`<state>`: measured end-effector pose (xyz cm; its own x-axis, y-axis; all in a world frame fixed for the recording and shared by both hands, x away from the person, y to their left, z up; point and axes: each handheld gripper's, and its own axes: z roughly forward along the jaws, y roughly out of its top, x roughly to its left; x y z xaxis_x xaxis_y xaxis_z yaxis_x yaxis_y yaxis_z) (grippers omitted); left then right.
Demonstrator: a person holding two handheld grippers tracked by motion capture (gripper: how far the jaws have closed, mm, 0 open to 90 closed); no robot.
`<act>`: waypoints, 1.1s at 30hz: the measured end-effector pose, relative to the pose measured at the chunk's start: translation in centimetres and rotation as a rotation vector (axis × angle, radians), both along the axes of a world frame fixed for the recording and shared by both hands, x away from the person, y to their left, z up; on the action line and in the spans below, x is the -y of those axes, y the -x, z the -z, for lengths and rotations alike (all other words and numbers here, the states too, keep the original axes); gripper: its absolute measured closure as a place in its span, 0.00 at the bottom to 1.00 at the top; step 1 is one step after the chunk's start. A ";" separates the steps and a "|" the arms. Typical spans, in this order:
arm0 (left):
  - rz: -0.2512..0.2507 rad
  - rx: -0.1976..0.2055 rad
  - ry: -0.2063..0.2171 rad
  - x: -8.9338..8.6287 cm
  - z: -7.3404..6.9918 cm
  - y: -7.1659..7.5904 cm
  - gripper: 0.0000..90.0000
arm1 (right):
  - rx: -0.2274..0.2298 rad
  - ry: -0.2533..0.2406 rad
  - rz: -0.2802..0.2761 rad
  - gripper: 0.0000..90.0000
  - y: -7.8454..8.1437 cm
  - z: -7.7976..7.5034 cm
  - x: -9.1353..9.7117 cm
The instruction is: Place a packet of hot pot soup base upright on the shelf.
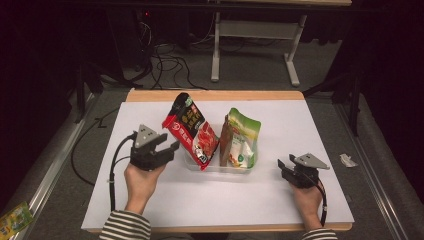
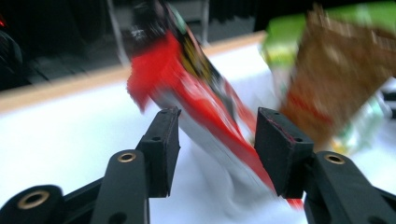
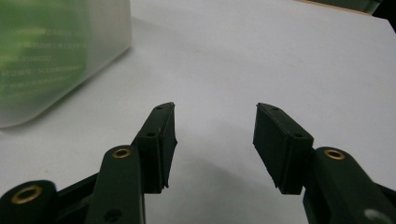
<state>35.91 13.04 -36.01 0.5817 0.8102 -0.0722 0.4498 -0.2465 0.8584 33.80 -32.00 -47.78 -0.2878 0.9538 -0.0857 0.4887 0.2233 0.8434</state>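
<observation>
Red snack bag [image 1: 191,131] leaning in clear tray [image 1: 216,165] at table [image 1: 150,200] middle, beside green bag [image 1: 241,137]. Left claw [image 1: 169,147] apart, just beside red bag, not pinching — withdraw straight, avoid toppling bag. Right claw [image 1: 284,166] apart, empty.

Your left gripper [image 1: 167,147] has open white table [image 1: 150,197] behind and to its left. Straight ahead, the leaning red packet [image 1: 192,131] blocks the path, just beyond the spread jaws. The green packet [image 1: 241,139] stands beside it in the clear tray [image 1: 220,167] (both rise well above the tray wall). Your right gripper [image 1: 284,167] has bare table ahead between its jaws; the tray lies near, to its left.
</observation>
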 end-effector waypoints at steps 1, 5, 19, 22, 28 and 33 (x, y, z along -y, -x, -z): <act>0.015 -0.033 -0.039 0.6 0.8 0.0 0.56 | -0.002 -0.002 0.001 0.55 0.0 0.0 0.0; 0.073 -0.094 -0.100 2.9 3.3 -0.9 0.67 | -0.008 0.001 0.002 0.55 0.0 0.0 -0.1; 0.159 -0.056 -0.103 3.6 5.3 0.3 0.73 | -0.012 0.002 0.010 0.55 -0.1 0.0 0.0; 0.085 0.033 -0.071 0.6 5.8 1.5 0.64 | -0.018 0.010 0.011 0.55 -0.1 0.0 -0.1; -0.176 0.019 -0.128 -4.9 9.9 -0.5 0.53 | -0.022 0.019 0.010 0.55 -0.2 0.1 -0.2; -0.249 -0.080 -0.164 -6.4 12.6 -2.0 0.51 | -0.026 0.020 0.007 0.55 -0.2 0.0 -0.3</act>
